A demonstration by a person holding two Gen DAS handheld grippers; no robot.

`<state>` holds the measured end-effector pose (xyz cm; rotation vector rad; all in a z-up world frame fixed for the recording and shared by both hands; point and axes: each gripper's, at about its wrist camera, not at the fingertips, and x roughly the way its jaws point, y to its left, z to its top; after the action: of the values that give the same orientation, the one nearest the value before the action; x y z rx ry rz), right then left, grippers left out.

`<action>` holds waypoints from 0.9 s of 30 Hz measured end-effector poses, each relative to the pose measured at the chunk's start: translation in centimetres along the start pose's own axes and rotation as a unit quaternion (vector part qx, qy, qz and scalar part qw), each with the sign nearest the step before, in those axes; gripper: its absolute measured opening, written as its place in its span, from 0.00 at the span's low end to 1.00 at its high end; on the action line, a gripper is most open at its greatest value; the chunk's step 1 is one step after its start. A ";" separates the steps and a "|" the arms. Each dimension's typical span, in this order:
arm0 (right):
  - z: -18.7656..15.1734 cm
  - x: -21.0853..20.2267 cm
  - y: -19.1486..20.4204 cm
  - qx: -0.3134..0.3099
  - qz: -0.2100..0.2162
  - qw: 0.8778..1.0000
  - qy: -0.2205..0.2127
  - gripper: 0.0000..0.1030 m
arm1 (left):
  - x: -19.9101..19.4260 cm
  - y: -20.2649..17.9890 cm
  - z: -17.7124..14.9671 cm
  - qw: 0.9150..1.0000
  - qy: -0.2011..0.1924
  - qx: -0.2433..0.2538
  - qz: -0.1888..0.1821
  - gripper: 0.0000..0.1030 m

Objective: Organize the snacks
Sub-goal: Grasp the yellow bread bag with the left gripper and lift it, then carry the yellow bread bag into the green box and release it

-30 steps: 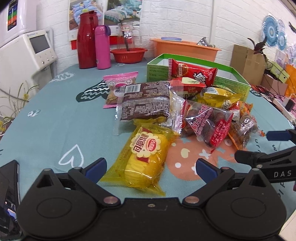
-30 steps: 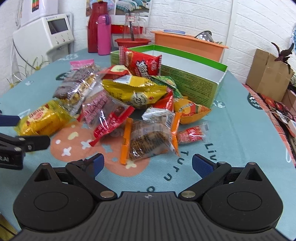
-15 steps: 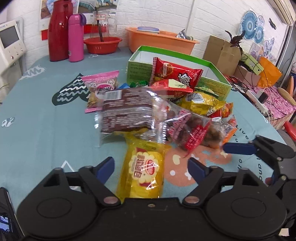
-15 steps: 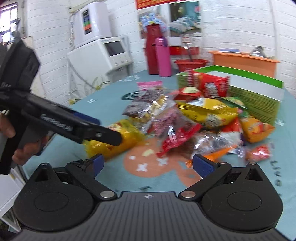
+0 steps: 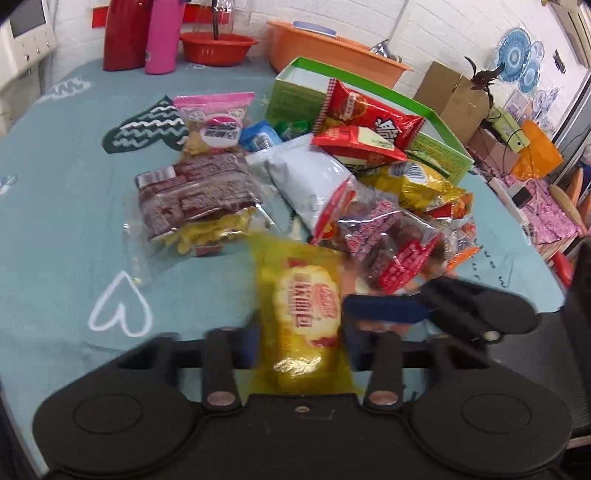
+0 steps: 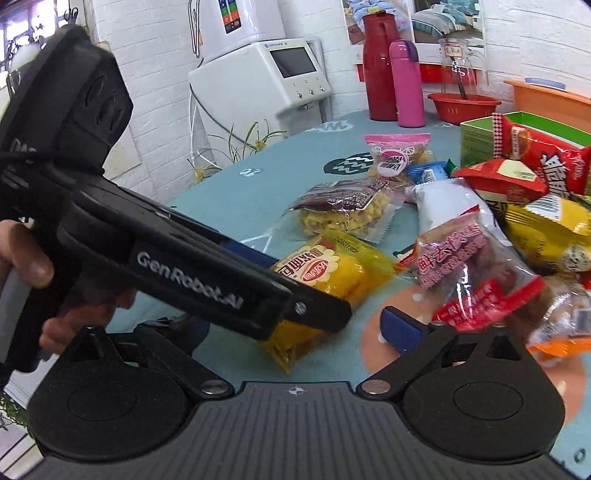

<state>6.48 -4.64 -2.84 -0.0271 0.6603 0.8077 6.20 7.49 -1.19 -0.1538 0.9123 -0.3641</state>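
Left hand-held gripper [image 5: 301,345]: jaws have just been closing; the yellow snack pack [image 5: 304,317] sits between them, and the pads appear pressed to its sides. Left-wrist view is blurred here, so contact is judged mostly from the right-wrist view, where a blue pad meets the wrapper.
Left hand-held gripper, side view [image 6: 295,291]: black body crosses the frame from the left; a hand [image 6: 26,258] holds its grip.
Yellow snack pack, position [image 6: 332,273]: lies on the teal worktop [image 5: 62,206] at the near edge of the snack pile, long axis along the left fingers.
Right hand-held gripper [image 6: 295,332]: jaws spread, nothing between the pads; its right blue pad [image 6: 400,328] is just beside the red-and-clear pack [image 6: 476,280]. In the left-wrist view its near finger [image 5: 384,308] lies close to the yellow pack's right side.
Snack pile: brown pack [image 5: 195,195] over yellow crisps, white pouch [image 5: 310,181], pink pack [image 5: 214,122], red bags, yellow bag [image 5: 417,181], all bunched mid-worktop.
Green box [image 5: 295,94]: open, behind the pile; a red bag [image 5: 369,114] leans on its near wall.
Background: red flask [image 5: 123,33], pink bottle [image 5: 164,35], red bowl [image 5: 218,48], orange tub [image 5: 332,55] at the far edge.
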 end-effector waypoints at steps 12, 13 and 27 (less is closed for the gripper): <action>1.2 -7.6 -2.0 -0.041 -0.072 0.989 -0.121 0.95 | -2.9 -8.3 4.8 0.990 -0.104 0.094 -0.028 0.66; 1.4 -8.2 -2.6 -0.043 -0.084 0.987 -0.133 0.95 | -2.5 -9.0 5.6 0.988 -0.108 0.104 -0.034 0.66; 5.0 -10.4 -14.1 -0.023 -0.198 0.962 -0.186 0.95 | 8.5 -15.9 17.6 0.972 -0.104 0.172 -0.119 0.67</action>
<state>13.47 -20.06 3.88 -0.0470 0.2647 0.4221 21.08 -10.81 7.66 0.0200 0.6131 -0.7092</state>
